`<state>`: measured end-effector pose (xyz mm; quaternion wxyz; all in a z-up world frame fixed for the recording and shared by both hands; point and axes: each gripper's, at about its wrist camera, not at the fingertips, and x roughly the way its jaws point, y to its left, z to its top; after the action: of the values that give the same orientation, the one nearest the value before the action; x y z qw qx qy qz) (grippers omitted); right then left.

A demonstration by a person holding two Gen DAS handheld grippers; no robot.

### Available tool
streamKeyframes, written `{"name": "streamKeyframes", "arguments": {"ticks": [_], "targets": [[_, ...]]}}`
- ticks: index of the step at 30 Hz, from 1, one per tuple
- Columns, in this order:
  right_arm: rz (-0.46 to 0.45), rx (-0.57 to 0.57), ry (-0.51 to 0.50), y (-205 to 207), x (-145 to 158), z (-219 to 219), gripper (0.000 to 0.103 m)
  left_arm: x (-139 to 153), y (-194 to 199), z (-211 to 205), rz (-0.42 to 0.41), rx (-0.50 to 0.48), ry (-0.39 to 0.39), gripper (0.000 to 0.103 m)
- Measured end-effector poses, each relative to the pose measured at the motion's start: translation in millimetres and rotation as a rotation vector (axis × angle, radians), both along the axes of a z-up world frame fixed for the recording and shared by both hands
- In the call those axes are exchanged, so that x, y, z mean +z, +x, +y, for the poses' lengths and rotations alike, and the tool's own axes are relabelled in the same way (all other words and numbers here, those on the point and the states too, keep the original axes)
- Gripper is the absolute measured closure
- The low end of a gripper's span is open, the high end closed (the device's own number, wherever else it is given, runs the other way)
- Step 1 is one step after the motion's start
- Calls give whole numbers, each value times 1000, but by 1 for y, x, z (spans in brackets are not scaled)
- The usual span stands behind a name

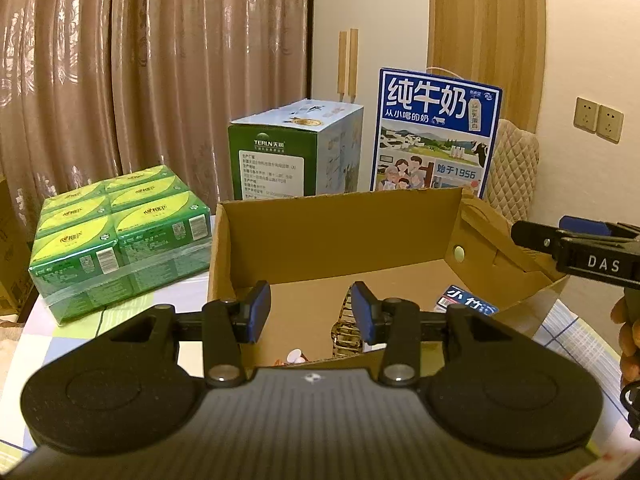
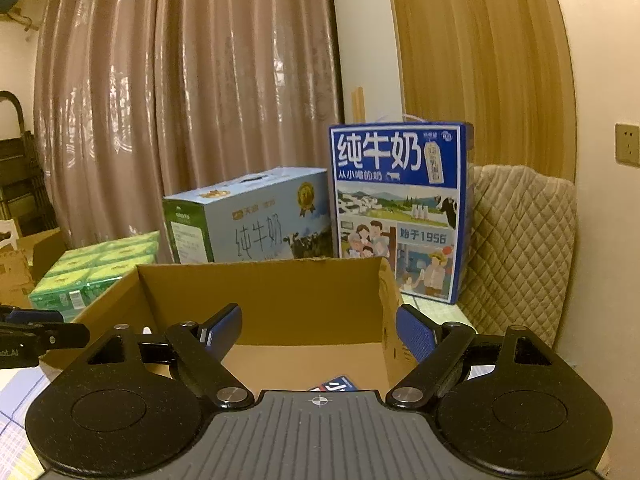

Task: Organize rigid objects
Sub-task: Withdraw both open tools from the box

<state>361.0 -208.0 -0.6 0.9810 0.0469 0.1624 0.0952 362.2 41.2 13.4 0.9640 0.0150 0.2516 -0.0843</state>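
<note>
Over the cardboard box (image 1: 336, 232), left tool (image 1: 311, 312) narrow and empty, right tool (image 2: 318, 338) wide

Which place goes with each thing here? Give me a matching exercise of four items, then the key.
Things:
1. green tissue pack
2. blue milk carton
3. small blue packet
4. cardboard box

Places:
A. lying inside the open box
B. standing tallest, behind the box's far right corner
C. beside the box's left wall, on the tablecloth
D. straight ahead of both grippers, top open

Pairs: 1-C, 2-B, 3-A, 4-D
</note>
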Motion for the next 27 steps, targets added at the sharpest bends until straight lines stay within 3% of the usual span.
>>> {"name": "streamKeyframes", "arguments": {"ticks": [10,18,27], "targets": [[-37,19,-5,-48,7,-5,22,8,-37,14,-12,33,-24,64],[80,31,45,-102,-10,-23,22,0,-96,41,19,83,-34,64],[116,62,48,-151,-16,-18,22,-28,-159,72,84,144,62,62]]}}
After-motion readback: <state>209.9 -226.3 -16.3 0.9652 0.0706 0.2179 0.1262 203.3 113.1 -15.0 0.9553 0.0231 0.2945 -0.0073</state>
